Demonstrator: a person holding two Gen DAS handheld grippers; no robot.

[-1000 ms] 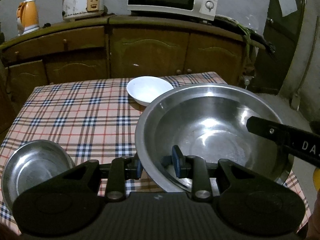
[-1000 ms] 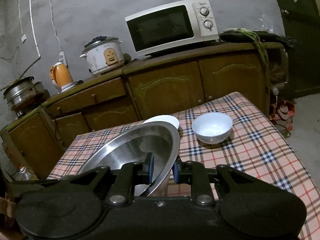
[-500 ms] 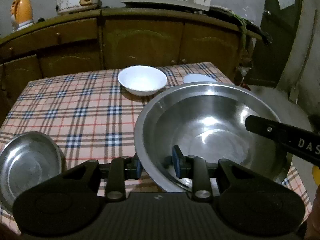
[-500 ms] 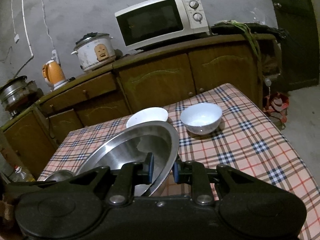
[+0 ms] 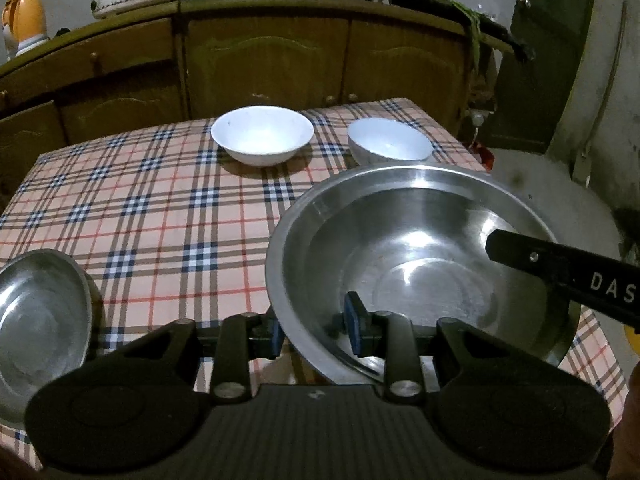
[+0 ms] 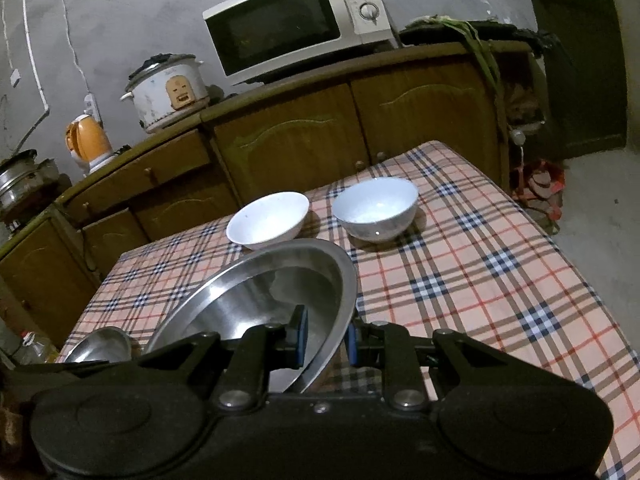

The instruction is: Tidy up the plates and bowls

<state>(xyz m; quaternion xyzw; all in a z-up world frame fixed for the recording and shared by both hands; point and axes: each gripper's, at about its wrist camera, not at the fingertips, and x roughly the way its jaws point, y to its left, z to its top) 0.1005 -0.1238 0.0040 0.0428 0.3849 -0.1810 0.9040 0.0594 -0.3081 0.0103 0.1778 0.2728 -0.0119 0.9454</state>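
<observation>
A large steel basin (image 5: 420, 264) is held over the near right part of the plaid table (image 5: 160, 216). My left gripper (image 5: 316, 330) is shut on its near-left rim. My right gripper (image 6: 324, 340) is shut on its right rim; the basin (image 6: 260, 300) looks tilted in the right wrist view. A small steel bowl (image 5: 40, 328) sits at the near left, also in the right wrist view (image 6: 100, 346). Two white bowls stand at the far side: a wide one (image 5: 262, 140) (image 6: 268, 220) and a deeper one (image 5: 390, 146) (image 6: 376, 208).
Wooden cabinets (image 6: 320, 140) run behind the table, carrying a microwave (image 6: 296, 24), a rice cooker (image 6: 168, 92) and an orange kettle (image 6: 90, 144). The table's right edge drops to a concrete floor (image 6: 600, 200).
Both grippers have carried the basin back toward the near side and lower. The two white bowls now show beyond its far rim.
</observation>
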